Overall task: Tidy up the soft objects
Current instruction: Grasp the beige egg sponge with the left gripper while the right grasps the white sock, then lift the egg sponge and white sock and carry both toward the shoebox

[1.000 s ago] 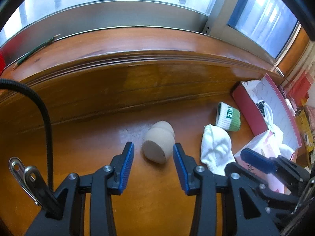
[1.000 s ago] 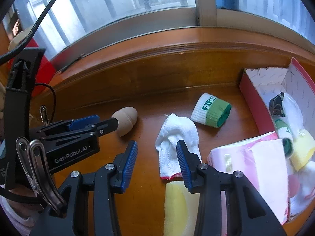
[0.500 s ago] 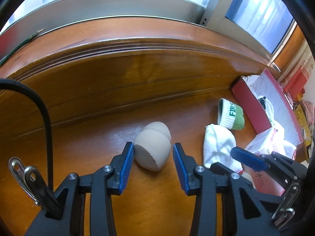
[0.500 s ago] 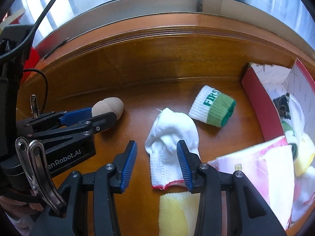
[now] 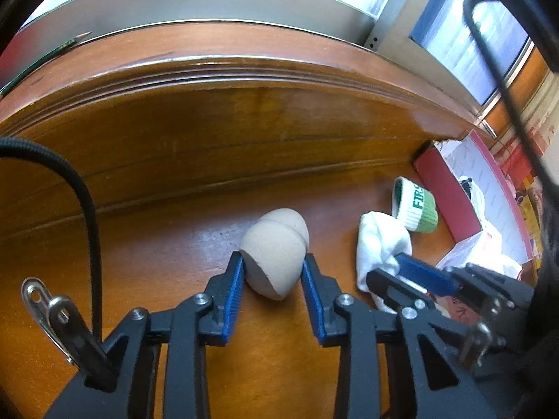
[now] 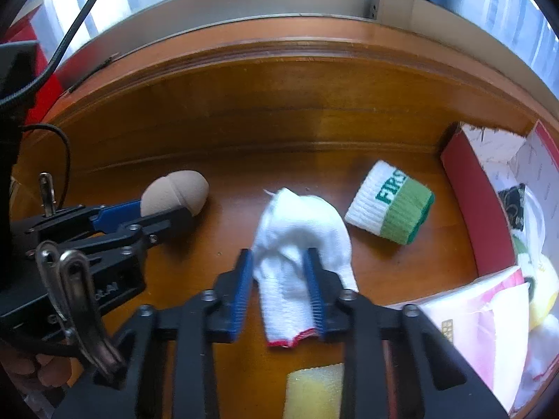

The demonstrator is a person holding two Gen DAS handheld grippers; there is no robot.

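Observation:
A beige egg-shaped sponge [image 5: 276,248] lies on the wooden surface [image 5: 174,279]. My left gripper [image 5: 272,265] has its jaws closing on it, and both blue pads touch its sides. To its right lies a white sock [image 6: 300,220], bunched between the pads of my right gripper [image 6: 277,265], whose jaws are also closing. The right wrist view shows the sponge [image 6: 178,192] at the left, held by the left gripper's fingers [image 6: 115,213]. In the left wrist view the right gripper [image 5: 394,272] is on the sock [image 5: 380,241].
A white and green knit cuff [image 6: 391,202] lies right of the sock. Further right, a red box [image 6: 468,195] holds several soft items, with a pink bag [image 6: 482,321] in front of it. A yellow sponge [image 6: 314,391] lies under my right gripper. A raised wooden sill [image 6: 279,45] runs behind.
Both grippers' jaws have narrowed. The left moved forward around the beige sponge and now touches it. The right sank over the white sock, which is now bunched between its pads.

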